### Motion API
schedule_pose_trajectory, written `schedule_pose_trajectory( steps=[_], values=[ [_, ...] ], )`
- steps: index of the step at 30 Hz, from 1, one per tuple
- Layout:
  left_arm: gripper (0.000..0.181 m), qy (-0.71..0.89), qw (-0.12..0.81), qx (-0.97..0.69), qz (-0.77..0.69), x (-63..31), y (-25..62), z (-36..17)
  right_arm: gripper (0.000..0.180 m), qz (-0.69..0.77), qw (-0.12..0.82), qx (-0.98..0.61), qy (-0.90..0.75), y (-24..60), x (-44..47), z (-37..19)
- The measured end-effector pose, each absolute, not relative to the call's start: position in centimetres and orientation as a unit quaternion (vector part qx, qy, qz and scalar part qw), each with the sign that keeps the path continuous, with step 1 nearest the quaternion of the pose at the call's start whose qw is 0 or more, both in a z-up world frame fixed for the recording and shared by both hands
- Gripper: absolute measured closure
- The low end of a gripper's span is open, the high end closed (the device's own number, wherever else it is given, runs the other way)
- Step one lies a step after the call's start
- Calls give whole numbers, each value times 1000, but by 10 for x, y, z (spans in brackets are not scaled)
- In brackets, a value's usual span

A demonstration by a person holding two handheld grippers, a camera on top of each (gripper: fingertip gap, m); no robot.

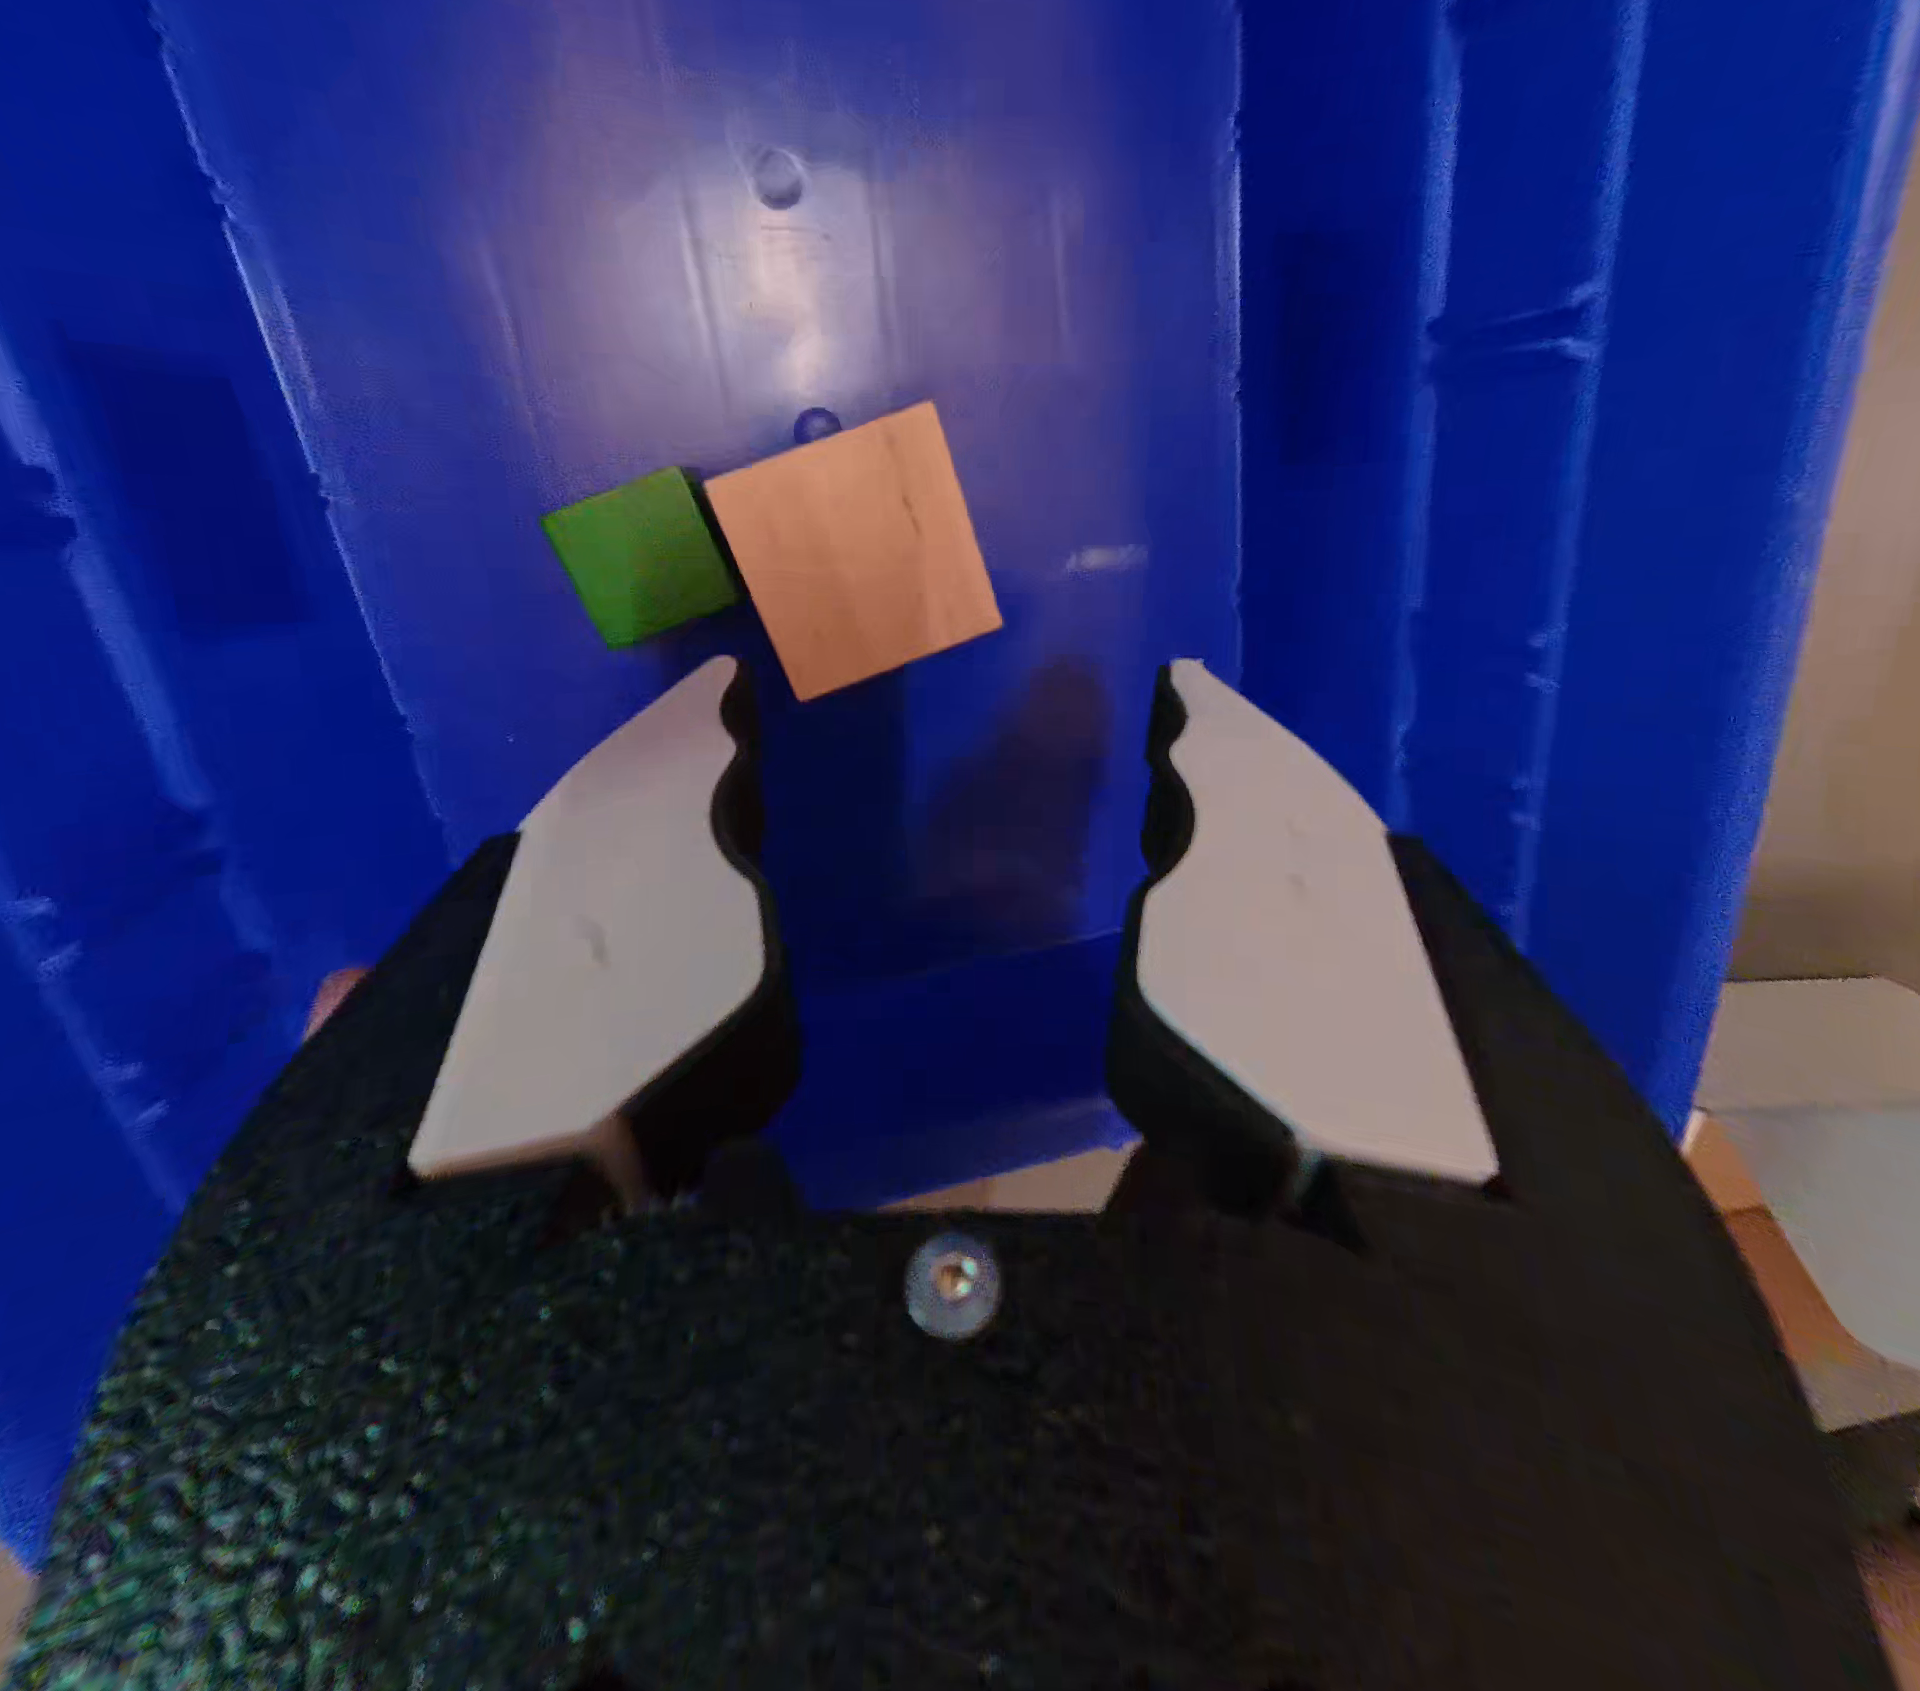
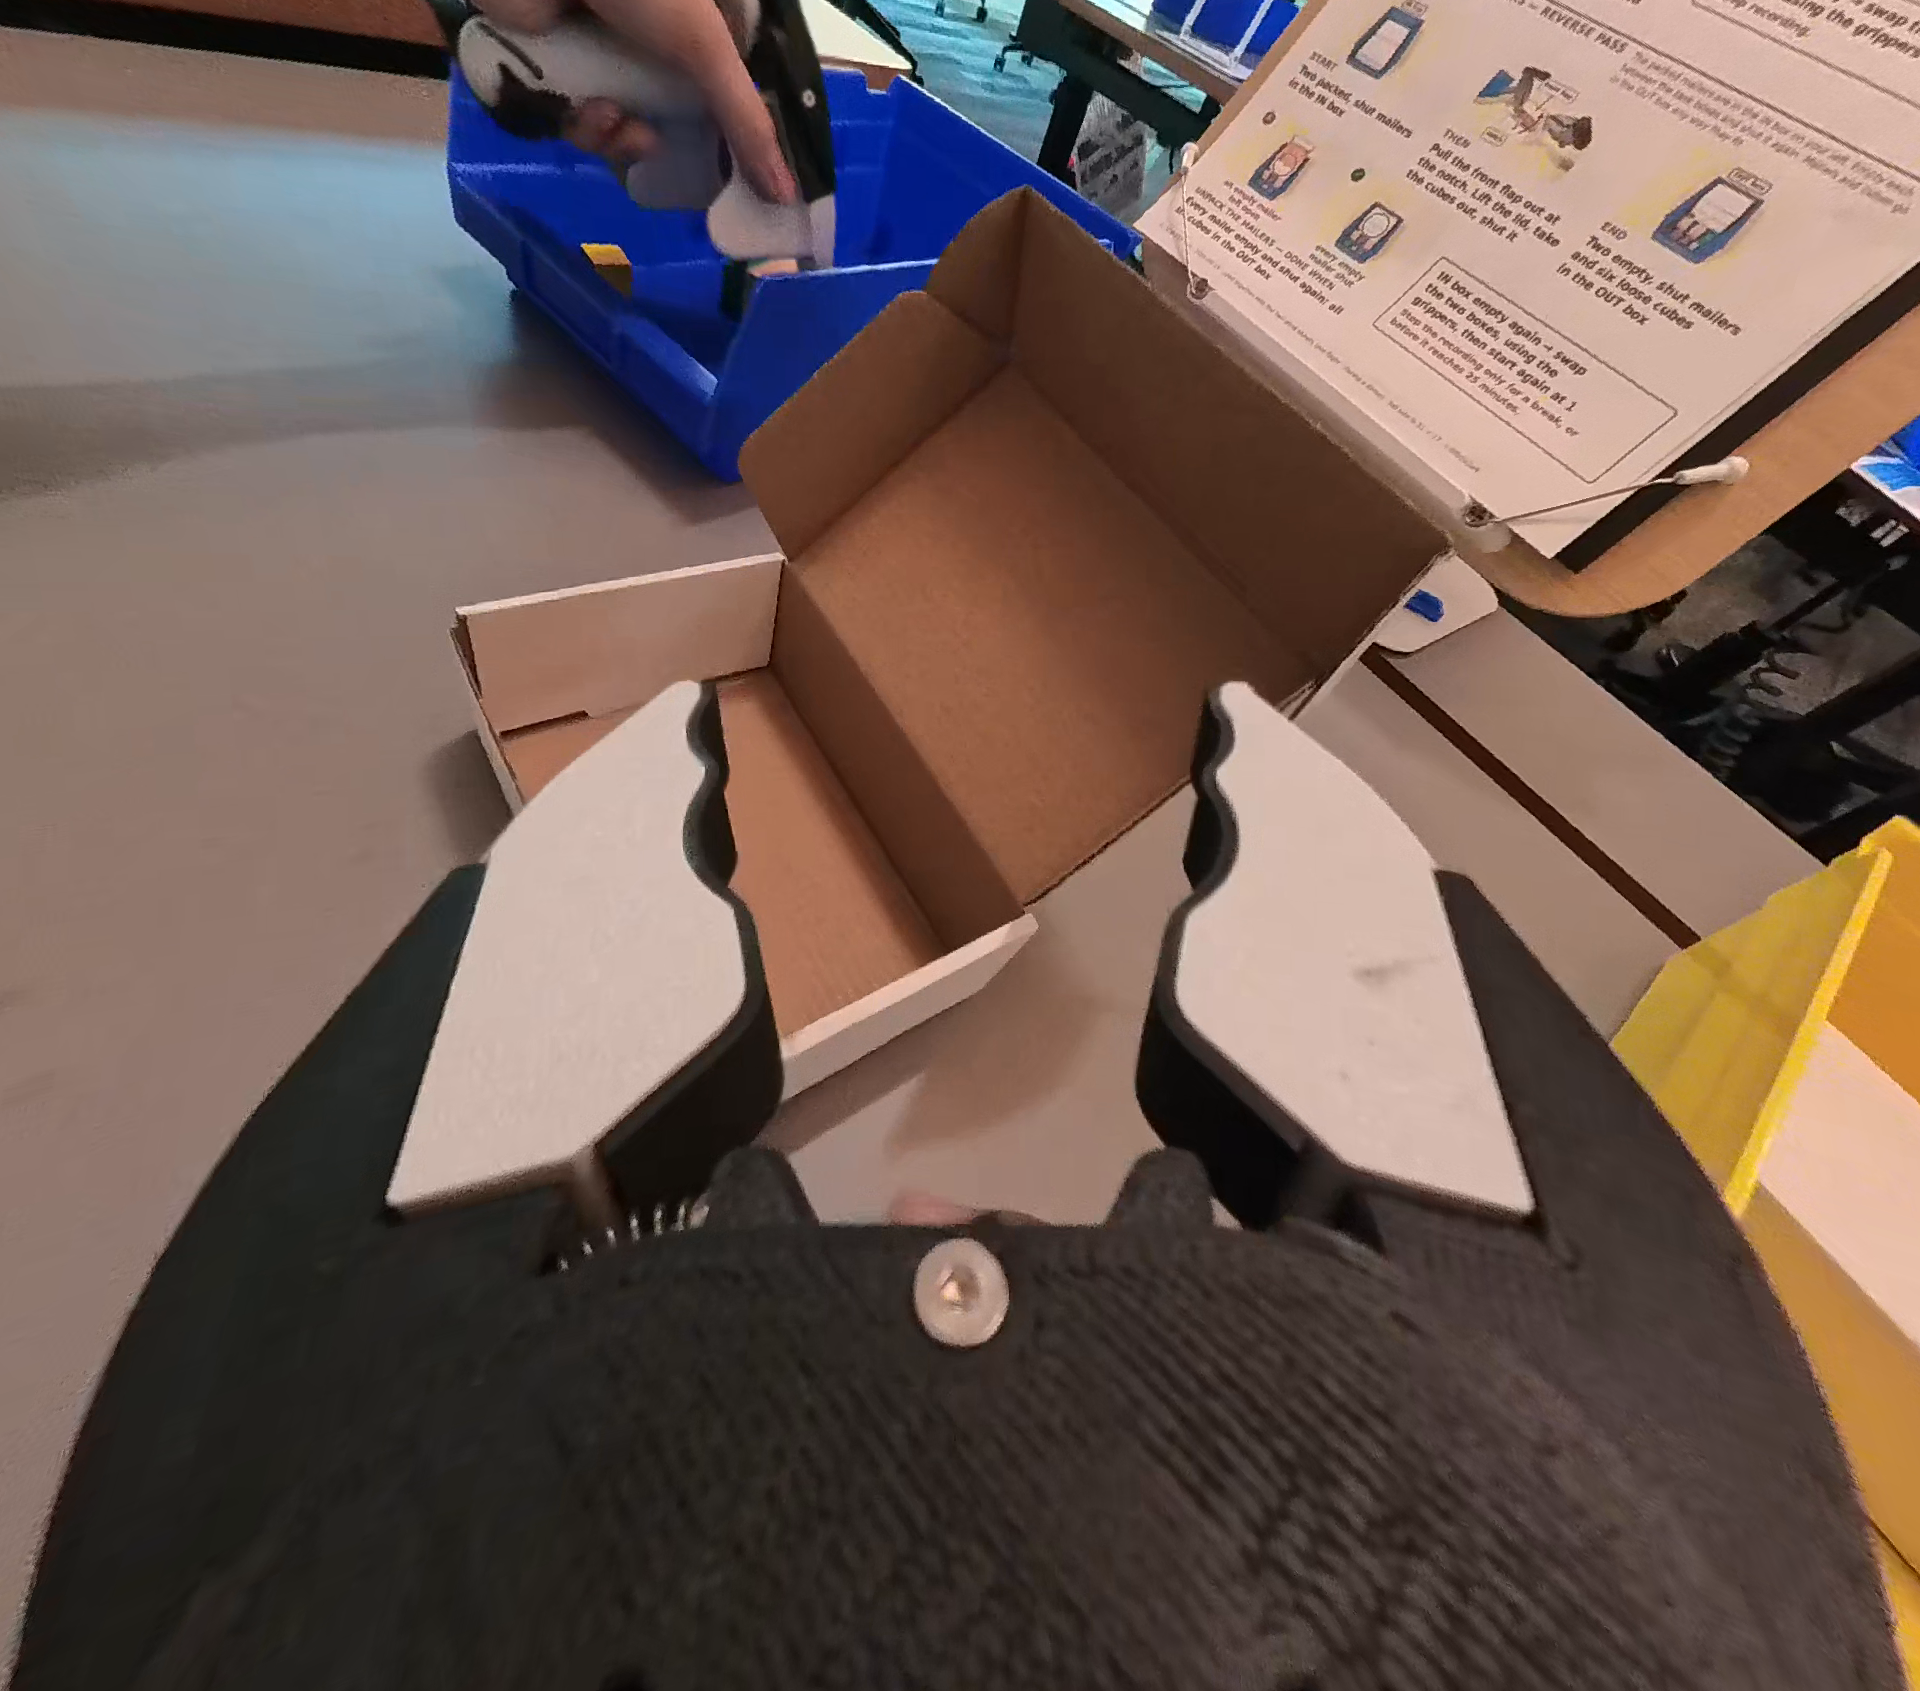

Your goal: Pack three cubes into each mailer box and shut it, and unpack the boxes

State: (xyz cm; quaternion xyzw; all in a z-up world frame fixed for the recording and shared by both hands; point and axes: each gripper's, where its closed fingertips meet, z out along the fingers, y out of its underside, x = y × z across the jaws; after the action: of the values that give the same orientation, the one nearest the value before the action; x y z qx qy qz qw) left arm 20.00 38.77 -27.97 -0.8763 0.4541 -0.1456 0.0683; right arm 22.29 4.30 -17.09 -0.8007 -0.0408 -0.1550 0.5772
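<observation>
In the left wrist view a plain wooden cube [image 1: 857, 550] and a smaller green cube [image 1: 639, 558] lie side by side on the floor of a blue bin [image 1: 727, 83]. My left gripper [image 1: 951, 665] hangs open and empty just above them. In the right wrist view an open mailer box [image 2: 997, 633], white outside and brown inside, stands on the grey table with its lid up; no cube shows inside it. My right gripper [image 2: 956, 691] is open and empty above its near edge. The left gripper [image 2: 774, 218], held by a hand, dips into the blue bin [image 2: 644, 353] beyond.
A yellow bin [image 2: 1766, 1018] with a white box in it stands at the right. An instruction sheet on a tilted stand [image 2: 1558, 135] rises behind the mailer box. The grey table [image 2: 208, 602] spreads to the left. Desks and chairs are far behind. One gripper's finger ends stand about 35 cm off the other's.
</observation>
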Motion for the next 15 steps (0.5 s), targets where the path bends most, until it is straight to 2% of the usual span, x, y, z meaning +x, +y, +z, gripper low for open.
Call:
schedule_pose_trajectory(
  steps=[6,8,10,15],
  values=[
    [111,442,61,-892,-75,200,401,-294,93,-152,566,-809,-55,41,220,-177],
    [121,434,68,-896,-60,198,405,-299,94,-152,564,-810,-59,41,219,-179],
    [133,432,79,-896,-70,200,405,-303,94,-155,555,-814,-69,41,218,-182],
    [134,513,92,-845,-118,202,393,-286,94,-166,545,-818,-79,37,216,-180]
  ],
)
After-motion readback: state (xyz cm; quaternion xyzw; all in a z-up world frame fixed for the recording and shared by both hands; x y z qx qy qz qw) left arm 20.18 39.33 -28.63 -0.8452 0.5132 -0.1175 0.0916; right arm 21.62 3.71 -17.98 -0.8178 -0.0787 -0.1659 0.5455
